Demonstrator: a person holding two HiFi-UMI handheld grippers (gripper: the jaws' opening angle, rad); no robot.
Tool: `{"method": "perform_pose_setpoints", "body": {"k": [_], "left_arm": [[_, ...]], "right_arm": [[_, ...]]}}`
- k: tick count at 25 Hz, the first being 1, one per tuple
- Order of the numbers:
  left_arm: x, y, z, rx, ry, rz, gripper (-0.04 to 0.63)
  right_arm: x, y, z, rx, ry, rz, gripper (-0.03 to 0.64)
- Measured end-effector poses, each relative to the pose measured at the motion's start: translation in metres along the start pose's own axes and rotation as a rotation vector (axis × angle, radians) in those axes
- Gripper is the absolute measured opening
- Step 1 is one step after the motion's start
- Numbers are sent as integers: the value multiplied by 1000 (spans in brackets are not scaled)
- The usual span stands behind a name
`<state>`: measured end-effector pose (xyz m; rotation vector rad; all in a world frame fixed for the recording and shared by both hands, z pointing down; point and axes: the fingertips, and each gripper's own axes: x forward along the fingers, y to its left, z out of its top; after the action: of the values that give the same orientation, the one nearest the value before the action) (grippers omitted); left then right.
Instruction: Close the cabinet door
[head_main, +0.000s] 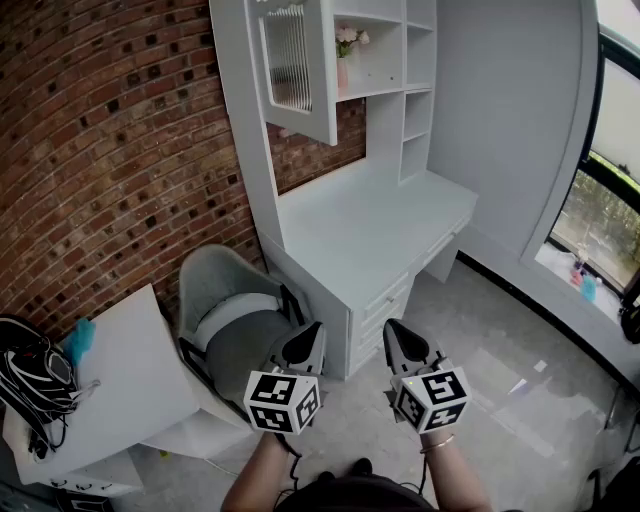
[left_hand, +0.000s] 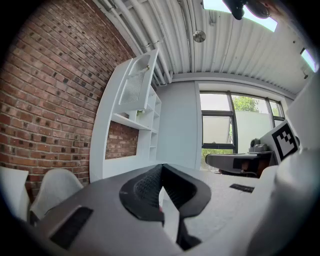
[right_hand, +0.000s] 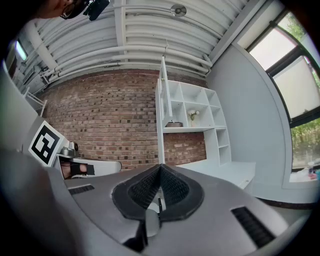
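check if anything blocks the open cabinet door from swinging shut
Nothing visible does. The cabinet door hangs open above the desk top, and the flower vase sits back on its shelf, seemingly clear of the swing.

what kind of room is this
Probably a study or home office: a white desk with drawers against a brick wall, shelves above it with an open cabinet door, and a grey chair beside it.

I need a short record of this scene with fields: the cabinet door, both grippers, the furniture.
cabinet door: open, swung out from the upper shelves, ribbed glass panel
left gripper: shut, empty, low, far from the door
right gripper: shut, empty, beside the left one
desk: white, against the brick wall
chair: grey, beside the desk
flowers: on a shelf
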<state>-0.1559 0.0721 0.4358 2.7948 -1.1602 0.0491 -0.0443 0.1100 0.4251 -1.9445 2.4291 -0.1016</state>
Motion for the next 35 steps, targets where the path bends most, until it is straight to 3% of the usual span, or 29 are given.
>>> {"method": "perform_pose_setpoints", "body": {"k": [11, 15, 26, 35], "left_arm": [[24, -13, -11, -12, 28, 32, 9], [29, -12, -3, 3, 6, 56, 9], [44, 20, 116, 162, -212, 142, 11], [56, 42, 206, 247, -349, 150, 11]], "right_arm": [[-1, -21, -7, 25, 0, 75, 0], [4, -30, 10, -2, -42, 102, 0], [47, -55, 111, -130, -204, 151, 0], [84, -39, 177, -230, -310, 200, 0]]}}
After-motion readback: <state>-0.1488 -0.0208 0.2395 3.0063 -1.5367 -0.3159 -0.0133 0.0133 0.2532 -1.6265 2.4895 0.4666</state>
